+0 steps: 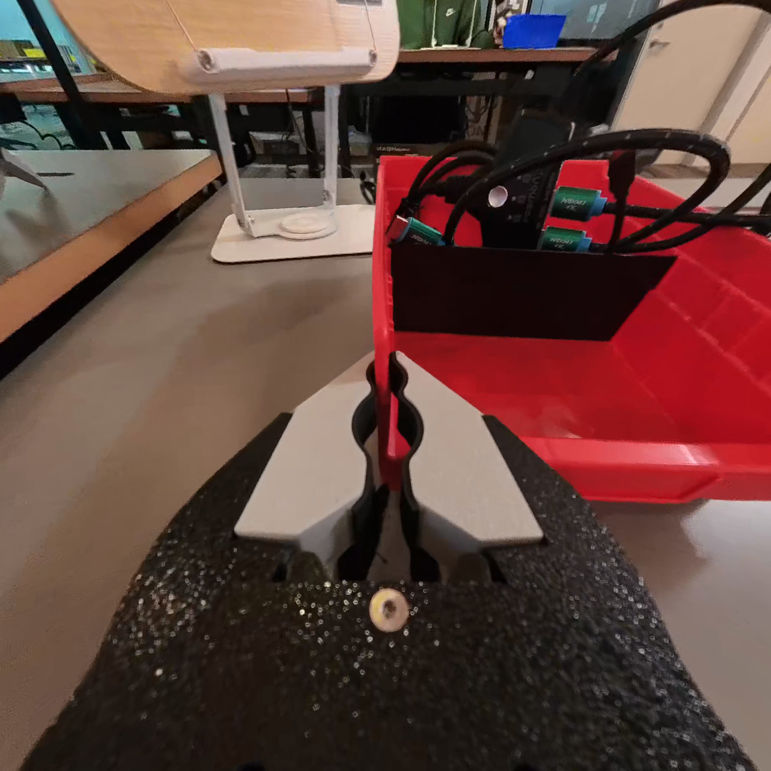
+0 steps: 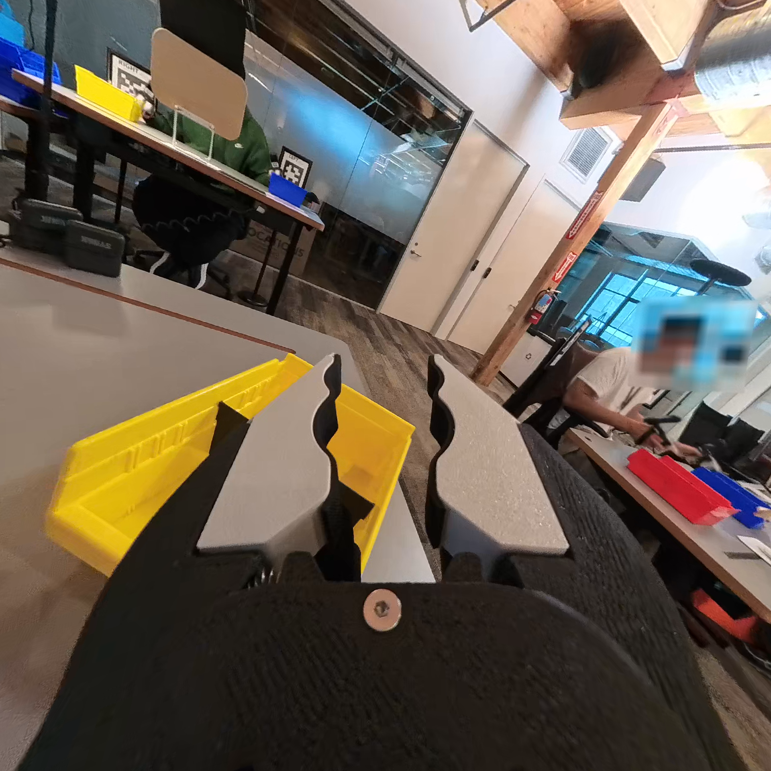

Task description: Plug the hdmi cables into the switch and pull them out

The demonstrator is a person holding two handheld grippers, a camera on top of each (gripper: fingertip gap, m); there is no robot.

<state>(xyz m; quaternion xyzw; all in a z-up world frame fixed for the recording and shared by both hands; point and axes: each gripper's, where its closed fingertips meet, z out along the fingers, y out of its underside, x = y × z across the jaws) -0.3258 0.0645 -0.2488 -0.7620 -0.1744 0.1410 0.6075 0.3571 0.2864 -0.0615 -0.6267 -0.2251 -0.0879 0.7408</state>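
A red bin (image 1: 626, 471) stands on the grey table. Behind a black divider (image 1: 521, 292) in it lies a black HDMI switch (image 1: 517, 212). Two green-and-blue HDMI plugs (image 1: 575, 202) sit against its right side, and whether they are plugged in is unclear. A third plug (image 1: 417, 233) lies loose at the left, and black braided cables (image 1: 667, 142) loop above. My left gripper (image 1: 381, 363) is shut on the red bin's left wall near its front corner. My right gripper (image 2: 384, 367) is open and empty, tilted above a yellow bin (image 2: 125, 479) at the table's edge.
A white stand (image 1: 292, 238) with a wooden panel stands on the table left of the red bin. A raised table (image 1: 83, 233) is at far left. In the right wrist view the table edge (image 2: 208, 329) drops to the floor, with people at other tables beyond. One gripper's finger ends stand about 75 cm off the other's.
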